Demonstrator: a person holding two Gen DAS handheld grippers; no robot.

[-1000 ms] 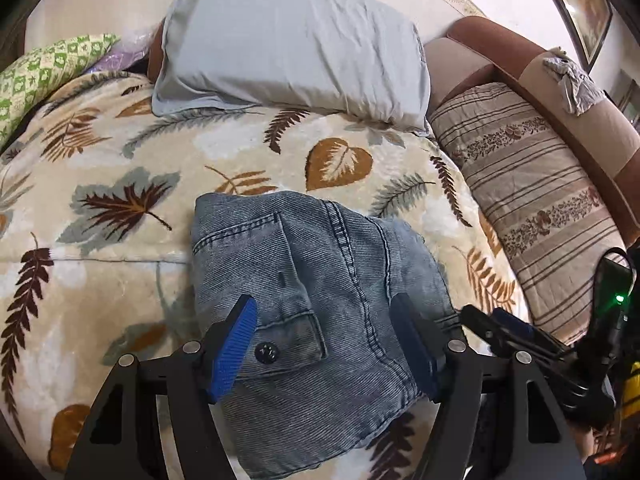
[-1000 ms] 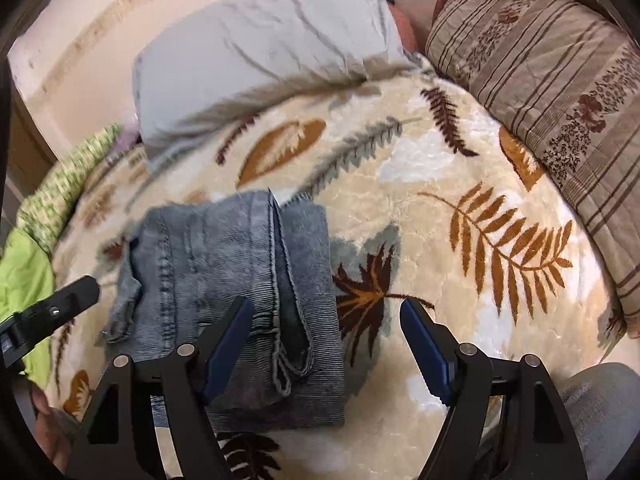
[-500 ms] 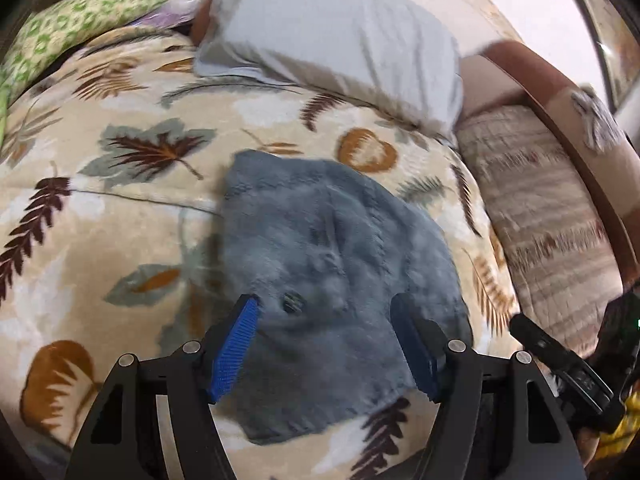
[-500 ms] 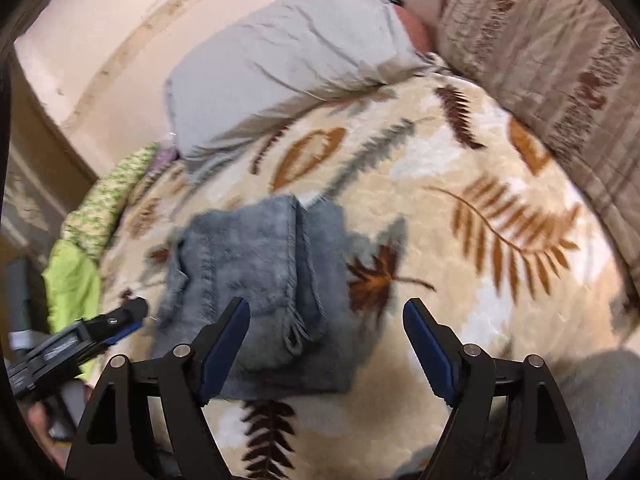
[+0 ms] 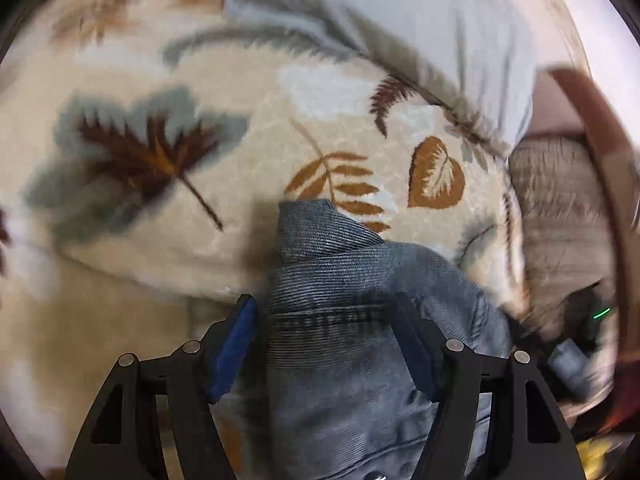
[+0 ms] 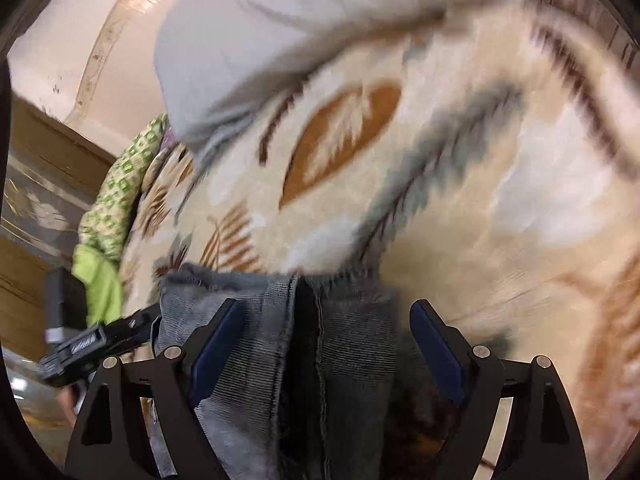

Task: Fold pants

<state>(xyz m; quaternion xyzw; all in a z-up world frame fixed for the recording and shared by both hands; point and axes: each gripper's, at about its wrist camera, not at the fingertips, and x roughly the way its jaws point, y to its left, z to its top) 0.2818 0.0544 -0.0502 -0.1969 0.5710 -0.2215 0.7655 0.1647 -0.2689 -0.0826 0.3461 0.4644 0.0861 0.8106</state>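
The folded grey-blue denim pants (image 5: 352, 304) lie on a cream blanket with leaf prints (image 5: 160, 220). My left gripper (image 5: 326, 320) is open, low over the pants' left part, its blue-padded fingers either side of the denim. In the right wrist view the pants (image 6: 280, 344) fill the lower middle. My right gripper (image 6: 326, 324) is open over their right part, fingers straddling a seam and fold. The left gripper also shows in the right wrist view (image 6: 92, 344) at the pants' left edge. Both views are motion-blurred.
A grey pillow (image 5: 400, 20) lies at the head of the bed. A striped brown cushion (image 5: 560, 216) and a brown sofa back stand to the right. Green patterned cloth (image 6: 120, 196) lies at the bed's left edge beside wooden furniture.
Both grippers have dropped and moved forward close onto the folded pants, which now fill the space between their fingers. Both stayed open.
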